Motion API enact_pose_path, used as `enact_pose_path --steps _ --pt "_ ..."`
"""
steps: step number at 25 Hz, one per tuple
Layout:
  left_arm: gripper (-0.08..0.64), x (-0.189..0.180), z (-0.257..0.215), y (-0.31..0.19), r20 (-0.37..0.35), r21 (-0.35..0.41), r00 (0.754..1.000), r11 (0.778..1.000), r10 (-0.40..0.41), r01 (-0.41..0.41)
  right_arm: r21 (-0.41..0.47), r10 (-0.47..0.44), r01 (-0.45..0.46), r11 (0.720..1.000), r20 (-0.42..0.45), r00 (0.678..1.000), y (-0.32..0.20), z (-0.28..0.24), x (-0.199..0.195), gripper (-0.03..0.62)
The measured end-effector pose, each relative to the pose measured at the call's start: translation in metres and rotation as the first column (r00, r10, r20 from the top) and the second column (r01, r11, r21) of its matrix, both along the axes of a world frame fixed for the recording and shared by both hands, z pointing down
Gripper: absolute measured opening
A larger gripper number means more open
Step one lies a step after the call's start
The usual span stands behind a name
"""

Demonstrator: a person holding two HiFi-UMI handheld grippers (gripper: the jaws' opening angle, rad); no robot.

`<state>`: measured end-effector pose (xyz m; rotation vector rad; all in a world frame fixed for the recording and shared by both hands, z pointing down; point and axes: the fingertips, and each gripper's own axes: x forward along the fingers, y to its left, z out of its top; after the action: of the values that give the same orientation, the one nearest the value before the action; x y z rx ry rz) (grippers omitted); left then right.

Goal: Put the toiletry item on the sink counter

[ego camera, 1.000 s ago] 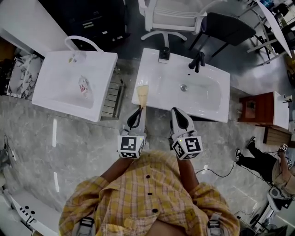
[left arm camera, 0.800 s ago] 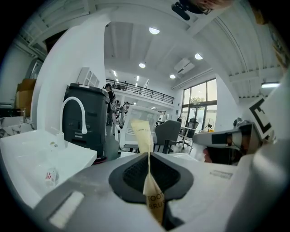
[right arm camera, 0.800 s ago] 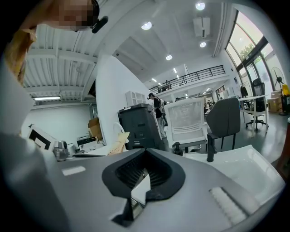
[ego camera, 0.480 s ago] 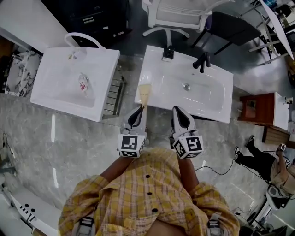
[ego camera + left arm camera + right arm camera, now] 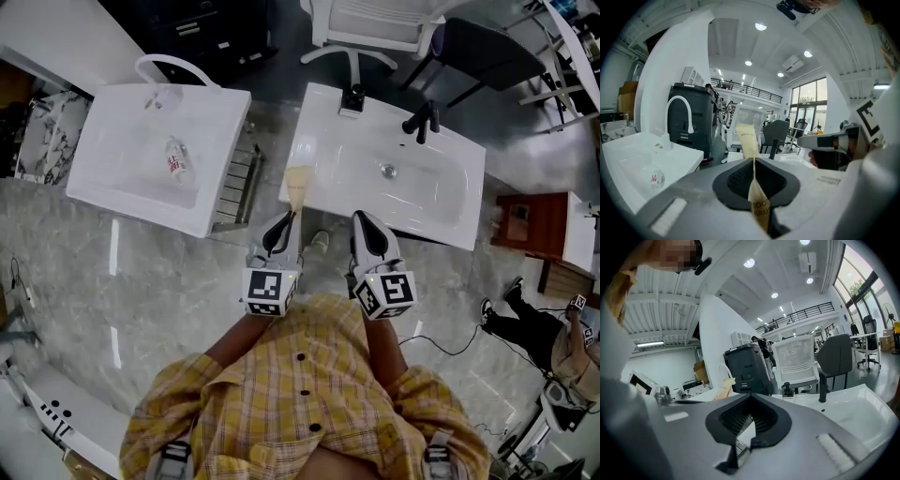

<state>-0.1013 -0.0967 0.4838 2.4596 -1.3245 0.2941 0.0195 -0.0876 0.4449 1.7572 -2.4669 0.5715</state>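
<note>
Two grippers, two sinks, one bottle, one packet. The left gripper (image 5: 289,217) is clamped on the packet (image 5: 297,178), a flat tan paper sleeve with dark print, at the right sink (image 5: 323,117) near frame centre. The right gripper (image 5: 367,218) is closed and empty. The bottle (image 5: 174,159) lies in the left sink (image 5: 220,112), upper left.

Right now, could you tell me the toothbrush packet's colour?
The toothbrush packet is pale tan; the left gripper view shows it best.
</note>
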Motion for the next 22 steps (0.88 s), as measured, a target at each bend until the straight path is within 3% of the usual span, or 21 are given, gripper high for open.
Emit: enact_pose_path --steps 22 --pt "0.012 0.018 0.037 -0.033 0.122 -0.071 0.992 0.997 0.019 -0.01 -0.045 -0.048 0.05 0.998 0.038 0.998 -0.025 0.031 0.017 0.0"
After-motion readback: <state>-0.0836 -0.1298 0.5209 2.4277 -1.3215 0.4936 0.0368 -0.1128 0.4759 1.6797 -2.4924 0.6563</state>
